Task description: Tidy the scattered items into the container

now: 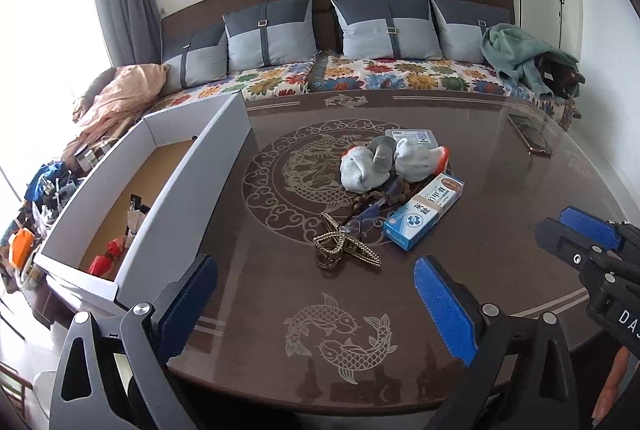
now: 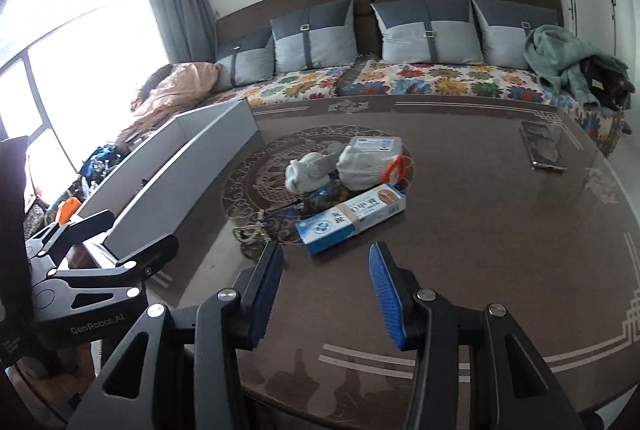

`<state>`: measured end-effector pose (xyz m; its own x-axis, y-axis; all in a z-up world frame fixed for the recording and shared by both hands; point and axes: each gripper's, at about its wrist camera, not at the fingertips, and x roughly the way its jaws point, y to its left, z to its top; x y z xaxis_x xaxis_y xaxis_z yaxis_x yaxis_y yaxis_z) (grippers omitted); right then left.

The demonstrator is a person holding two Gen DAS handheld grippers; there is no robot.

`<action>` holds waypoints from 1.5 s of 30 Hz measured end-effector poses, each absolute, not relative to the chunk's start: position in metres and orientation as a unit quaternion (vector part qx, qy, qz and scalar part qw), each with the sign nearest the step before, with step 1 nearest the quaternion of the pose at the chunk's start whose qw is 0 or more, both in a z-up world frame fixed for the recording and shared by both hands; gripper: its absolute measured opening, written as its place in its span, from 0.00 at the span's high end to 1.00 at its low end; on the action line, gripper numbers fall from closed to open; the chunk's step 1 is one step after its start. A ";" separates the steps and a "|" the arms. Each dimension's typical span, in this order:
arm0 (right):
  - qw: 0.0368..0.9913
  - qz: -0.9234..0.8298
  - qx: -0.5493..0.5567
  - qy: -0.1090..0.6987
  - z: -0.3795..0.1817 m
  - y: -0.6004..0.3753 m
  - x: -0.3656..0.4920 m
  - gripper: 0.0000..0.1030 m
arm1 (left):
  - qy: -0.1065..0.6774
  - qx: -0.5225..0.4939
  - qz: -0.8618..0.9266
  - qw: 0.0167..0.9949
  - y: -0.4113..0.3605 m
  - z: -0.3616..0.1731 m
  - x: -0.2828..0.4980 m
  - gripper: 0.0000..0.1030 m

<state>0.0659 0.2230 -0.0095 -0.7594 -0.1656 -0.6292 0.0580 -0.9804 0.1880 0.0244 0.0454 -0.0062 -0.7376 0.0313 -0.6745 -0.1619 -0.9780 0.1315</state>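
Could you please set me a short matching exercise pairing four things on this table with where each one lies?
Things:
1. hair claw
2. blue box
3. phone
4. white carton

Places:
A. at the table's left edge, with a few items already inside
B. alone near the far right of the table
C. on the right of the pile, below the gloves
D. nearest item to the left gripper

Pairs: 1-D, 2-C, 3-B, 4-A
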 end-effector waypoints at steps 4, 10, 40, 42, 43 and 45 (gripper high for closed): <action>0.048 -0.936 0.341 -0.077 -0.009 0.226 0.066 0.55 | 0.094 -0.366 0.924 0.053 0.049 -0.014 0.020 0.03; 0.043 -0.936 0.339 -0.077 -0.009 0.230 0.065 0.55 | 0.102 -0.375 0.920 0.050 0.054 -0.020 0.015 0.03; 0.044 -0.929 0.356 -0.086 -0.023 0.232 0.058 0.55 | 0.089 -0.387 0.915 0.075 0.057 -0.033 0.009 0.03; 0.045 -0.929 0.356 -0.087 -0.022 0.232 0.056 0.55 | 0.086 -0.388 0.915 0.075 0.056 -0.033 0.008 0.03; 0.044 -0.930 0.355 -0.086 -0.022 0.231 0.056 0.55 | 0.085 -0.389 0.914 0.076 0.055 -0.034 0.008 0.03; 0.044 -0.930 0.354 -0.085 -0.021 0.231 0.055 0.55 | 0.082 -0.393 0.913 0.078 0.054 -0.035 0.006 0.03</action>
<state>0.0552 0.2306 -0.0213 -0.7455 -0.1414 -0.6513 0.0217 -0.9819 0.1883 0.0063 0.0538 -0.0349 -0.6794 0.0772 -0.7297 -0.2064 -0.9744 0.0891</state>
